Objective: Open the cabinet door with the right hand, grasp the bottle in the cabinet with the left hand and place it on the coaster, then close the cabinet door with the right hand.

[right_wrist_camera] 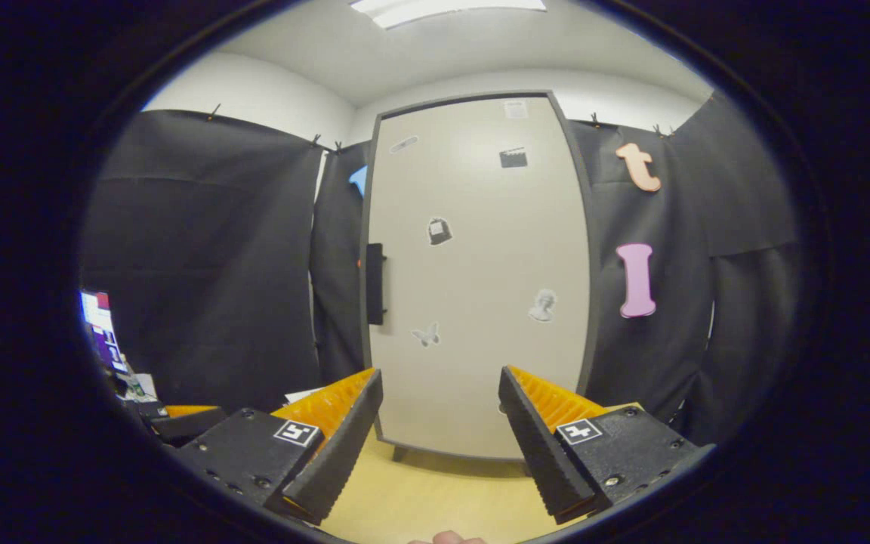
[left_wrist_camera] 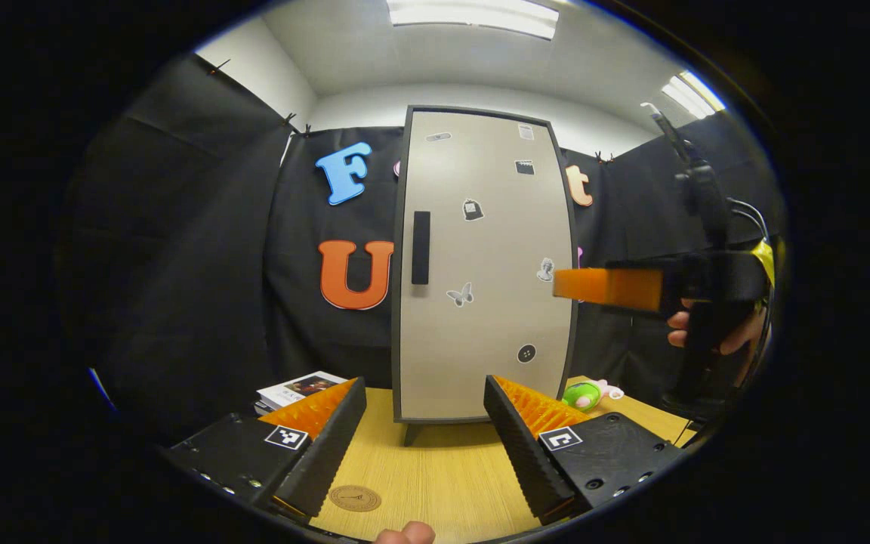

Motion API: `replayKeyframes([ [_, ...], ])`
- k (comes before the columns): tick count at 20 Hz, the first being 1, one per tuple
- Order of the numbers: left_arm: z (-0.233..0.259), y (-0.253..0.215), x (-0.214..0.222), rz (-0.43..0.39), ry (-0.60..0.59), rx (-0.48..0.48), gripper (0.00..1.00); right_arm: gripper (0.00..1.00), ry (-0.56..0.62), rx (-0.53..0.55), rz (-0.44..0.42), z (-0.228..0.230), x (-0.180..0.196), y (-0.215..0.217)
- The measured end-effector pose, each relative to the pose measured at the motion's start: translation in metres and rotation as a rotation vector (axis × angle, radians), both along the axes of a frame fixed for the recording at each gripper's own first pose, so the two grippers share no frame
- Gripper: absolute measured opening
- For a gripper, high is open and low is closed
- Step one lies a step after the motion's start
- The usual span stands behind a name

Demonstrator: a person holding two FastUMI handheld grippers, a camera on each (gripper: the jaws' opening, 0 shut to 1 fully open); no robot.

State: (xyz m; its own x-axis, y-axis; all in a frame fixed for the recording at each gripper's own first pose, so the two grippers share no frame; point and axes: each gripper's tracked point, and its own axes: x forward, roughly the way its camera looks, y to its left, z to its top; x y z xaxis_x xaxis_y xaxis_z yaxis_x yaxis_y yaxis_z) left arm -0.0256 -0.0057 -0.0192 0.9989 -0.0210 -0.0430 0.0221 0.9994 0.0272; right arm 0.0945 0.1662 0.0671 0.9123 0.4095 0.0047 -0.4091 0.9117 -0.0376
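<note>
A tall beige cabinet (left_wrist_camera: 480, 264) with a dark frame stands shut on the wooden table, its black handle (left_wrist_camera: 421, 247) on the door's left side. My left gripper (left_wrist_camera: 425, 412) is open, back from the cabinet and low over the table. A round brown coaster (left_wrist_camera: 355, 498) lies on the wood just ahead of its left finger. In the left gripper view the right gripper (left_wrist_camera: 607, 287) hangs at the right, held by a hand, level with the door's middle. In the right gripper view my right gripper (right_wrist_camera: 440, 404) is open facing the cabinet door (right_wrist_camera: 480, 287), the handle (right_wrist_camera: 374, 283) up and left of it.
A stack of books (left_wrist_camera: 295, 390) lies left of the cabinet on the table (left_wrist_camera: 442, 468). A green and pink toy (left_wrist_camera: 586, 393) sits at the cabinet's right foot. Black cloth walls close in the booth behind and at both sides. A lit screen (right_wrist_camera: 103, 332) shows far left.
</note>
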Motion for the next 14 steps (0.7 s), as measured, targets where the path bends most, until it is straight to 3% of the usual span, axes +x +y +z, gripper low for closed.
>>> replayKeyframes([
  [6,-0.012,0.002,-0.01,0.001,0.034,-0.024,0.95,0.99,0.031,0.018,0.071,0.016,0.069,0.076],
  [13,-0.009,0.01,-0.008,-0.001,0.008,-0.006,0.95,0.98,0.082,-0.001,0.073,0.014,0.141,0.139],
  [14,-0.009,0.013,-0.007,0.003,0.008,-0.007,0.95,0.94,0.1,-0.003,0.077,0.011,0.146,0.147],
])
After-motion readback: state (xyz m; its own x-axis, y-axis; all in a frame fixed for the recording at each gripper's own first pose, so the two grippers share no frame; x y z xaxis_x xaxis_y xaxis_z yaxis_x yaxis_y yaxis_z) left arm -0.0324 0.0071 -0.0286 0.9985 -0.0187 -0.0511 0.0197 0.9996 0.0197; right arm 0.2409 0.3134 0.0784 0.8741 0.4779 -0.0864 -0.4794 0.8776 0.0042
